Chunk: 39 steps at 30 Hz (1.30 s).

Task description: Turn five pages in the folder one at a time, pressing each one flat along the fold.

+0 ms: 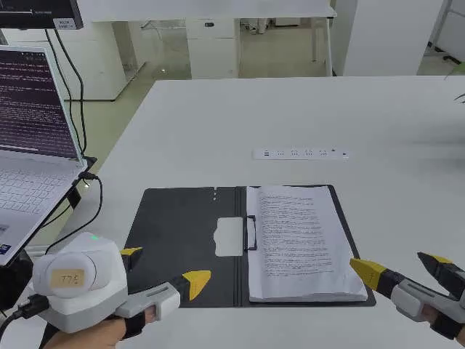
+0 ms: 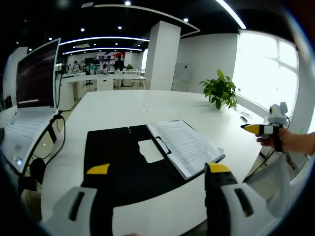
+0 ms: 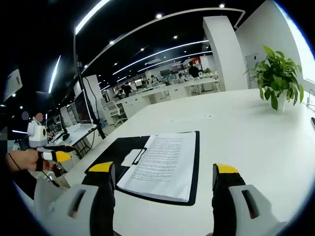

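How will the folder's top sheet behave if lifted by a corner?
The top sheet looks thin, so it is probably floppy and light, curling when lifted. The clip at its inner edge likely makes it pivot there rather than slide.

- We see a white worktable (image 1: 290,109), with a laptop (image 1: 29,145) at its left edge and a power strip (image 1: 300,153) mid-table.
- We note a potted plant (image 2: 221,89) by bright windows (image 2: 268,64), a white pillar (image 2: 162,54) and ceiling strip lights (image 2: 231,13).

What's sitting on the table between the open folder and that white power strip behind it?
Nothing. The head view shows a bare stretch of white table between the power strip and the far edge of the folder.
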{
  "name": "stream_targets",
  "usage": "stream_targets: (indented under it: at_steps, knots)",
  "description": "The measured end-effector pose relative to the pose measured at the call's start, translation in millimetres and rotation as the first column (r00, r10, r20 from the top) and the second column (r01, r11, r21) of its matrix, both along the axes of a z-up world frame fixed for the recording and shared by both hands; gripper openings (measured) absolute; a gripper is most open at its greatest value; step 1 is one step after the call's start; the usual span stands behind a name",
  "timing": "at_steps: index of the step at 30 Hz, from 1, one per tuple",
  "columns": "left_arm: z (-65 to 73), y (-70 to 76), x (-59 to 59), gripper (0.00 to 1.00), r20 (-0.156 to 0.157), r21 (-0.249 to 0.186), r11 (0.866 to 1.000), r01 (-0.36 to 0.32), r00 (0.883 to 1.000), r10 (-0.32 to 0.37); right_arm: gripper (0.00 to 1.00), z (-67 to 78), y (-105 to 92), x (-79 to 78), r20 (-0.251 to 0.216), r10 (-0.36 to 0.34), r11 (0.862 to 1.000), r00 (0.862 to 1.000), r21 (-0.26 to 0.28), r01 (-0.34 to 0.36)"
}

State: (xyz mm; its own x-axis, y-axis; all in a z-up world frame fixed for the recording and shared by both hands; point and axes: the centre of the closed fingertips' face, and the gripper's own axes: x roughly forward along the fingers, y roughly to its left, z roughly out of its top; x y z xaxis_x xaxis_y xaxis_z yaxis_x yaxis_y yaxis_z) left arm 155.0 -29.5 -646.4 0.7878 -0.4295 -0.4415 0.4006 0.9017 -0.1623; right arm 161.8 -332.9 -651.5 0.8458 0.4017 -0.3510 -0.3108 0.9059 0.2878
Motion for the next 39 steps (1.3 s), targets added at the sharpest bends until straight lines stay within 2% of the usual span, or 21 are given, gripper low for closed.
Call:
stream_targets:
  at_steps: [12,21,31,39]
  knots:
    - [-1.4,5.2,-5.1,0.84,-0.005,0.001,1.000,-0.017,1.000,0.017,0.82,0.8,5.9,0.0,0.006,0.018,1.000,1.000,-0.003,-0.018]
    - [-6.4,4.6,-8.7,0.84,-0.021,0.004,1.000,-0.018,1.000,0.019,0.82,-8.4,4.4,-5.6,-0.026,0.024,1.000,0.999,-0.013,-0.024]
    - [-7.6,5.4,-12.3,0.83,-0.023,0.009,1.000,-0.022,1.000,0.022,0.81,-7.9,7.8,-5.4,-0.027,0.042,0.999,0.999,-0.027,-0.043]
    - [-7.0,2.2,-10.8,0.83,-0.017,0.008,1.000,-0.017,1.000,0.017,0.81,-8.6,2.3,-8.5,-0.028,0.032,0.999,0.999,-0.025,-0.033]
